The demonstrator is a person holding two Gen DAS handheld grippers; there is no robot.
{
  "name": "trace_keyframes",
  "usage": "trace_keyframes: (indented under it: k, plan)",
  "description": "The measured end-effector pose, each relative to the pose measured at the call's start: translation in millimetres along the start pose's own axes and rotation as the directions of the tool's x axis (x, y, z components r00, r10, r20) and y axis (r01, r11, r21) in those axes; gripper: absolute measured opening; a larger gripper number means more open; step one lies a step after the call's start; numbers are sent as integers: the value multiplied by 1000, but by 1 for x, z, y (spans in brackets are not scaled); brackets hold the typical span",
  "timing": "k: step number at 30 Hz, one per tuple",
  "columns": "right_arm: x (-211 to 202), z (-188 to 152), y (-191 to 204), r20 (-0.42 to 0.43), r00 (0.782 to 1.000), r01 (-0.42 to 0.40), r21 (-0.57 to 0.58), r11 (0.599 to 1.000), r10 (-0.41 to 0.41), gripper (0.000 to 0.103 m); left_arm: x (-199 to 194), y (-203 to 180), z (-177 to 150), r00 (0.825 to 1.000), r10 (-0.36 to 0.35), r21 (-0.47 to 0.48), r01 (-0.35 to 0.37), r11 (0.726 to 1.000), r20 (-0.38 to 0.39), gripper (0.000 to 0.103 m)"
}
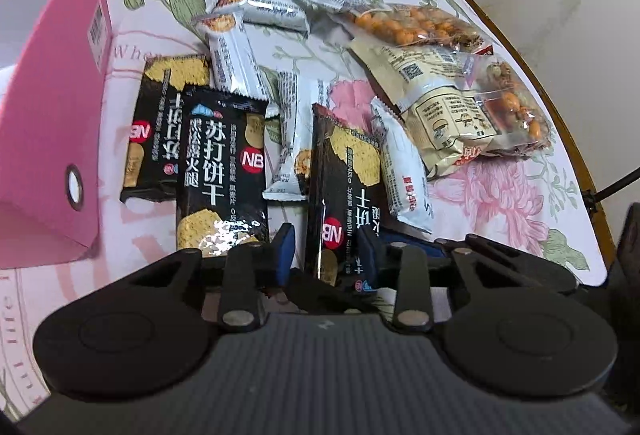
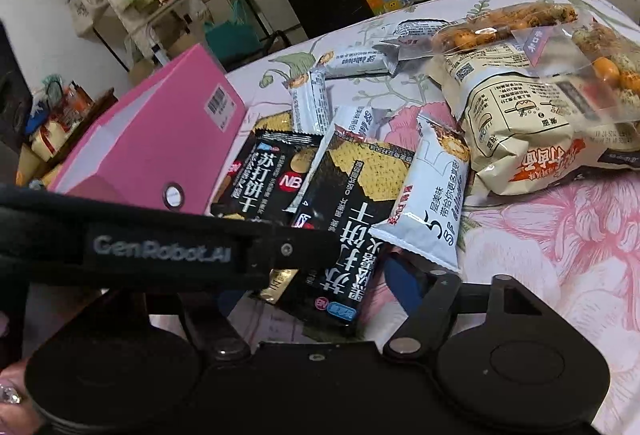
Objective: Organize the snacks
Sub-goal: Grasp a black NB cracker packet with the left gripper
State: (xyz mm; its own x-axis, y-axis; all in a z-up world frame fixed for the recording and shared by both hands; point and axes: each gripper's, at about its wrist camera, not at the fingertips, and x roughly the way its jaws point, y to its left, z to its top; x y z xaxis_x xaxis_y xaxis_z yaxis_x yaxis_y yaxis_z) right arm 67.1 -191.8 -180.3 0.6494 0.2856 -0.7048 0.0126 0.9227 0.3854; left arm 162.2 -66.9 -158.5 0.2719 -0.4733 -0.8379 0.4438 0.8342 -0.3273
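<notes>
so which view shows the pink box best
The left wrist view: the pink box shows its open top, barcode and finger hole. In the right wrist view the box has its near end behind the other gripper's black arm.

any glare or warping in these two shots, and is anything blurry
Left wrist view: a white glare patch on the middle black cracker packet hides its lower print, and the table edge bows with fisheye curve. Right wrist view: background cupboards bend, and the strap close to the lens looks slightly soft.
</notes>
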Motion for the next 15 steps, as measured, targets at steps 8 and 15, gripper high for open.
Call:
trace_keyframes:
  k: [8, 15]
  plan:
    - [-8, 6, 10, -15, 1000, -21, -52, 998, 20, 66, -17, -8, -3, 1000, -5, 17, 5, 1000, -23, 33]
    - [-37, 15, 28, -60, 997, -51, -134, 990, 43, 66, -52, -14, -11, 1000, -13, 1, 13, 1000, -21, 33]
